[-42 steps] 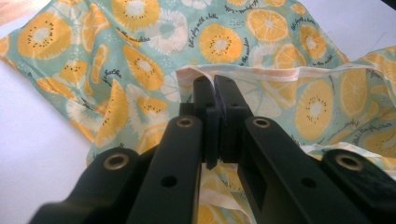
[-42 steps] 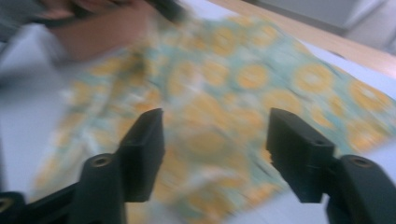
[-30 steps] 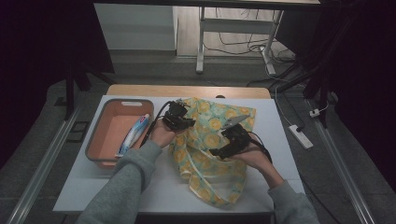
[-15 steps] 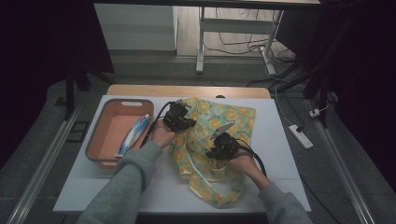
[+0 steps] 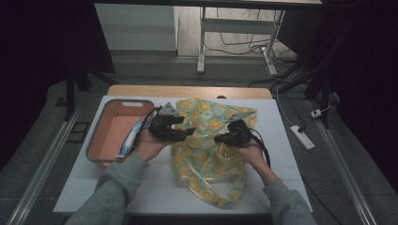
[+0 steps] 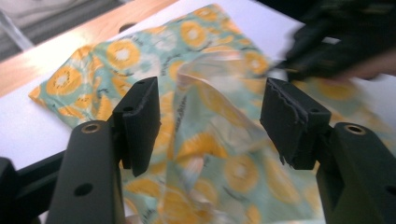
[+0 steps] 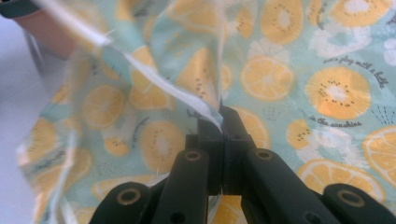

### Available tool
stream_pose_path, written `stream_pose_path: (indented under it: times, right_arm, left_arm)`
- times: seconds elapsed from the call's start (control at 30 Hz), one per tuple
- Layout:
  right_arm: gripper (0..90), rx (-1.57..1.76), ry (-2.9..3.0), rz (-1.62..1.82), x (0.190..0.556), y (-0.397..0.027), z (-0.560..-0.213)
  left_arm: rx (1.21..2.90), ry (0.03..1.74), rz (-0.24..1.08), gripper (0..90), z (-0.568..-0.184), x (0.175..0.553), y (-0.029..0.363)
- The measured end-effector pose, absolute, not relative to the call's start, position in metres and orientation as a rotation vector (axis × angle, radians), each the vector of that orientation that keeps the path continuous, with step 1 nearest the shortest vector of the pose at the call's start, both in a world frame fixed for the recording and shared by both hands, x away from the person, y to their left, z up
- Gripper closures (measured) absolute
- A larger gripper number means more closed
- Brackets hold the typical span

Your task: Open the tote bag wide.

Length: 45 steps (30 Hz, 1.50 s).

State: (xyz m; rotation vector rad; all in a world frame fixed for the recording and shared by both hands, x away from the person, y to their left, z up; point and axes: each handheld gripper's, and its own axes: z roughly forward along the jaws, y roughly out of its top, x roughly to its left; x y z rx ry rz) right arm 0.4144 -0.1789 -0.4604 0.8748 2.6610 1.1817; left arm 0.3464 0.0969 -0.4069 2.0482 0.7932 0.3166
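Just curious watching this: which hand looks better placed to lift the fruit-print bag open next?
The right. Its gripper is shut on the bag at a raised fold, ready to lift. The left gripper has just been opening and pinches nothing.

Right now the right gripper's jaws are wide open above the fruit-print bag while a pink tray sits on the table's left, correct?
Not quite. The right gripper is shut, pinching a fold of the fruit-print bag, as the right gripper view shows. The pink tray does sit at the left.

Fabric bag [image 5: 209,154]: thin teal cloth printed with orange and kiwi slices, pale strap. Lies crumpled on the bench, one fold pinched up in the right tongs [image 7: 223,122], the rest spread beneath the left tongs [image 6: 210,116].
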Motion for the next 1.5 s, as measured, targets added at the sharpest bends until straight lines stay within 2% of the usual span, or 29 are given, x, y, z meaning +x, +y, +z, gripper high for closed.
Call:
stream_pose_path:
  times: [0.2, 0.3, 0.43, 0.5, 0.77, 0.8, 0.83, 0.87, 0.9, 0.93, 0.97, 1.0, 1.13, 1.23, 1.5]
  right_arm:
    - [89.0, 0.928, 2.650, 1.183, 0.424, -0.181, -0.465]
    - [88.9, 0.959, 2.649, 1.200, 0.429, -0.184, -0.468]
    - [89.0, 0.978, 2.638, 1.206, 0.431, -0.184, -0.469]
    - [88.9, 0.968, 2.631, 1.209, 0.430, -0.184, -0.468]
    - [88.9, 0.999, 2.606, 1.237, 0.435, -0.194, -0.466]
    - [88.9, 1.006, 2.600, 1.242, 0.435, -0.195, -0.465]
    - [88.9, 1.016, 2.592, 1.252, 0.436, -0.198, -0.464]
    - [88.9, 1.016, 2.588, 1.253, 0.436, -0.199, -0.463]
    - [88.9, 1.016, 2.588, 1.253, 0.436, -0.199, -0.463]
    - [88.9, 1.017, 2.584, 1.256, 0.436, -0.200, -0.462]
    - [88.9, 1.024, 2.574, 1.263, 0.436, -0.202, -0.460]
    - [88.9, 1.025, 2.569, 1.265, 0.437, -0.204, -0.459]
    - [88.9, 1.044, 2.545, 1.257, 0.440, -0.212, -0.452]
    - [88.9, 1.081, 2.511, 1.257, 0.444, -0.221, -0.441]
    - [88.9, 1.177, 2.402, 1.268, 0.453, -0.248, -0.405]
  left_arm:
    - [2.086, 0.622, 0.300, 39.3, -0.415, 0.294, 0.080]
    - [2.172, 0.529, 0.229, 41.9, -0.425, 0.282, 0.062]
    - [2.288, 0.484, 0.189, 40.9, -0.449, 0.288, 0.028]
    - [2.333, 0.497, 0.174, 36.4, -0.463, 0.297, 0.013]
    - [2.445, 0.510, 0.179, 35.9, -0.499, 0.311, -0.015]
    - [2.458, 0.522, 0.183, 38.4, -0.502, 0.312, -0.017]
    - [2.466, 0.537, 0.187, 52.1, -0.506, 0.313, -0.018]
    - [2.469, 0.546, 0.190, 60.9, -0.508, 0.314, -0.019]
    - [2.482, 0.547, 0.181, 60.9, -0.511, 0.316, -0.020]
    - [2.489, 0.545, 0.169, 69.1, -0.513, 0.317, -0.019]
    - [2.504, 0.533, 0.157, 84.4, -0.515, 0.317, -0.017]
    - [2.504, 0.533, 0.157, 88.2, -0.515, 0.317, -0.017]
    - [2.493, 0.434, 0.098, 89.3, -0.507, 0.308, -0.004]
    - [2.437, 0.353, 0.093, 89.3, -0.489, 0.292, 0.020]
    - [2.342, 0.301, 0.100, 89.2, -0.462, 0.278, 0.056]
